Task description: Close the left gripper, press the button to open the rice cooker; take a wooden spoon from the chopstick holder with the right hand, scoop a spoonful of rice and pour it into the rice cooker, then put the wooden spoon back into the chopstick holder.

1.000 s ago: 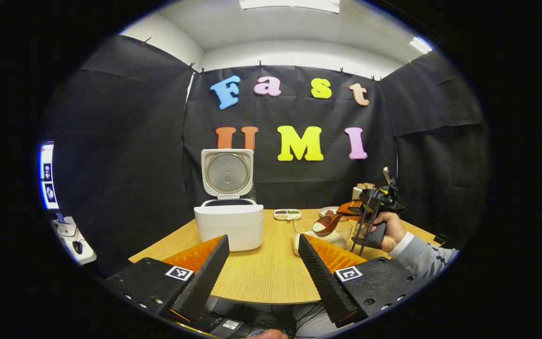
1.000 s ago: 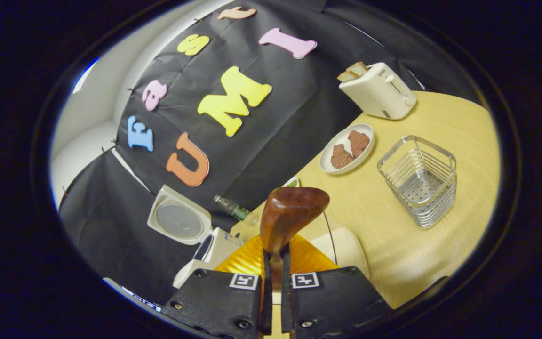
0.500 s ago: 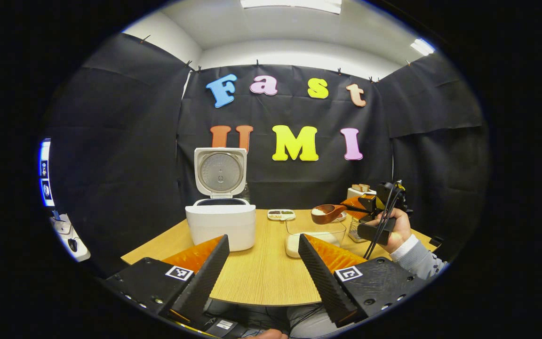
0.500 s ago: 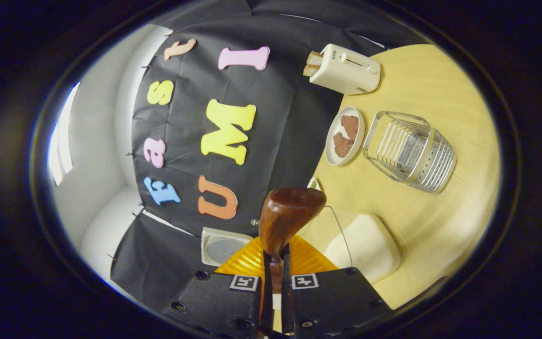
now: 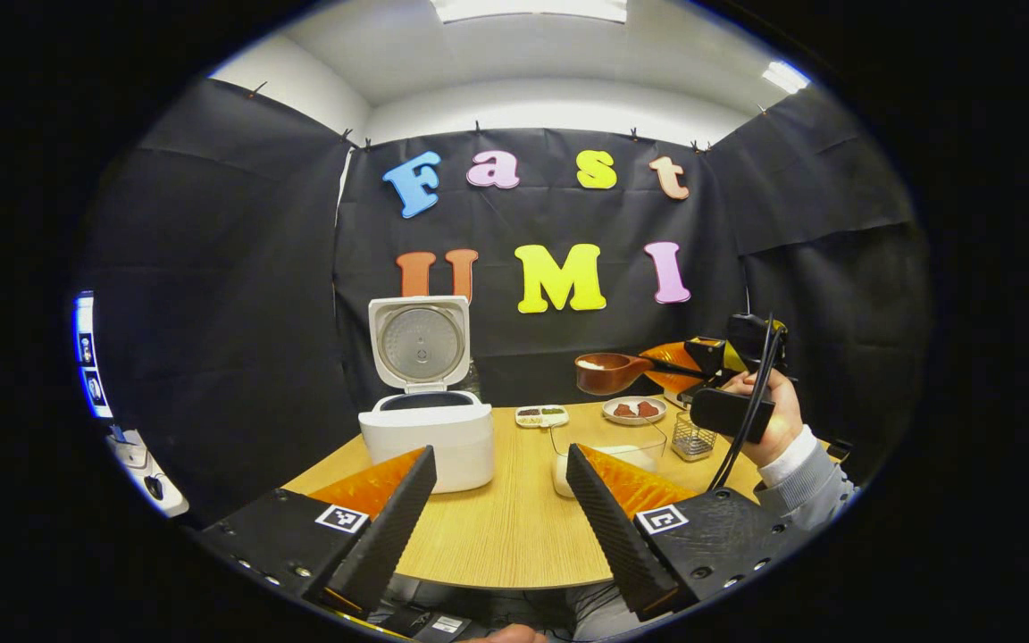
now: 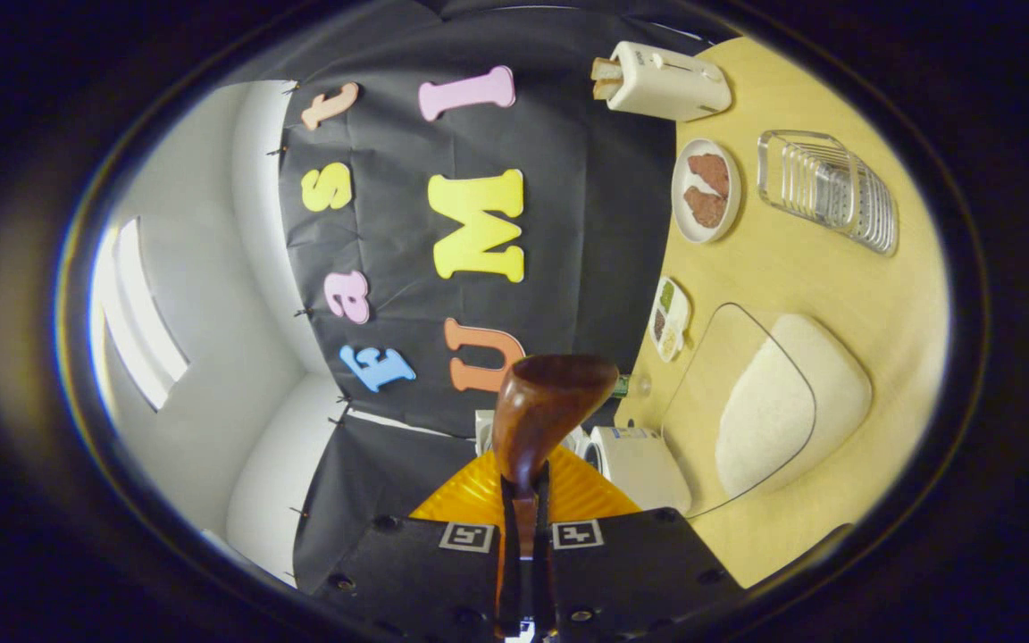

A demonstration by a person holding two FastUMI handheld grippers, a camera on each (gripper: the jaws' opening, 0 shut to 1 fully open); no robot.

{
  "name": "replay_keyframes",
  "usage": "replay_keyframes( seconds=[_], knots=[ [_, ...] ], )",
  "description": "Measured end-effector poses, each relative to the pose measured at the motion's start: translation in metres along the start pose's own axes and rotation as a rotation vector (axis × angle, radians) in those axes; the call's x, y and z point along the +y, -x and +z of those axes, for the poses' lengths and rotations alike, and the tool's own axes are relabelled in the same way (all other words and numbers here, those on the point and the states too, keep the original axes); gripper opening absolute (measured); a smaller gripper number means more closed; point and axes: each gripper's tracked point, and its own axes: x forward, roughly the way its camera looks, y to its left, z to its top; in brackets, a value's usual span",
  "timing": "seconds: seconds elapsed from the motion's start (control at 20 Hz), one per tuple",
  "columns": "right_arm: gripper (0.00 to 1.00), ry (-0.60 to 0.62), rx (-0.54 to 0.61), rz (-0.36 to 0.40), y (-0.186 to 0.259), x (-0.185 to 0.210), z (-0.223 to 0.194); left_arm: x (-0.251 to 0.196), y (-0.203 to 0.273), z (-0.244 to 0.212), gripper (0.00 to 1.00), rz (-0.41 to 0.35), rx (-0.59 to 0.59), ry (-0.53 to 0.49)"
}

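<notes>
The white rice cooker [image 5: 426, 439] stands on the left of the table with its lid [image 5: 418, 344] raised. My left gripper [image 5: 498, 457] hangs open in front of it, holding nothing. My right gripper [image 6: 524, 500] is shut on the handle of the wooden spoon [image 6: 548, 402]. In the left gripper view, a hand holds that right gripper [image 5: 686, 368] high on the right, and the wooden spoon [image 5: 604, 372] lies level with white rice in its bowl, above the glass rice container [image 5: 608, 452]. The metal chopstick holder [image 5: 693, 438] stands empty to the right.
A plate [image 5: 633, 410] with two brown pieces and a small divided dish [image 5: 541, 415] sit near the table's back. In the right gripper view a toaster [image 6: 662, 80] with bread stands beyond the plate [image 6: 705, 189] and the chopstick holder [image 6: 827, 187].
The right gripper lifted the spoon out of the rice container with rice in it, levelled it and raised it above the table. The left gripper stayed open, almost still.
</notes>
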Motion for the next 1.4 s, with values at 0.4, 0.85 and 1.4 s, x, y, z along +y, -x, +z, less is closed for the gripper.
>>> replay_keyframes(
  seconds=[0.4, 0.85, 1.4],
  knots=[
    [0.10, 0.087, 0.073, -0.013, -0.089, 0.024, -0.035, 0.044, -0.013, 0.014, 0.96, 0.051, 0.006, 0.023],
    [0.10, 0.288, 0.191, -0.089, -0.196, 0.020, -0.092, 0.108, -0.021, 0.014, 0.96, 0.197, 0.013, 0.053],
    [0.11, 0.726, 0.284, -0.161, -0.296, 0.001, -0.158, 0.137, -0.019, 0.015, 0.97, 0.267, 0.037, 0.056]
  ],
)
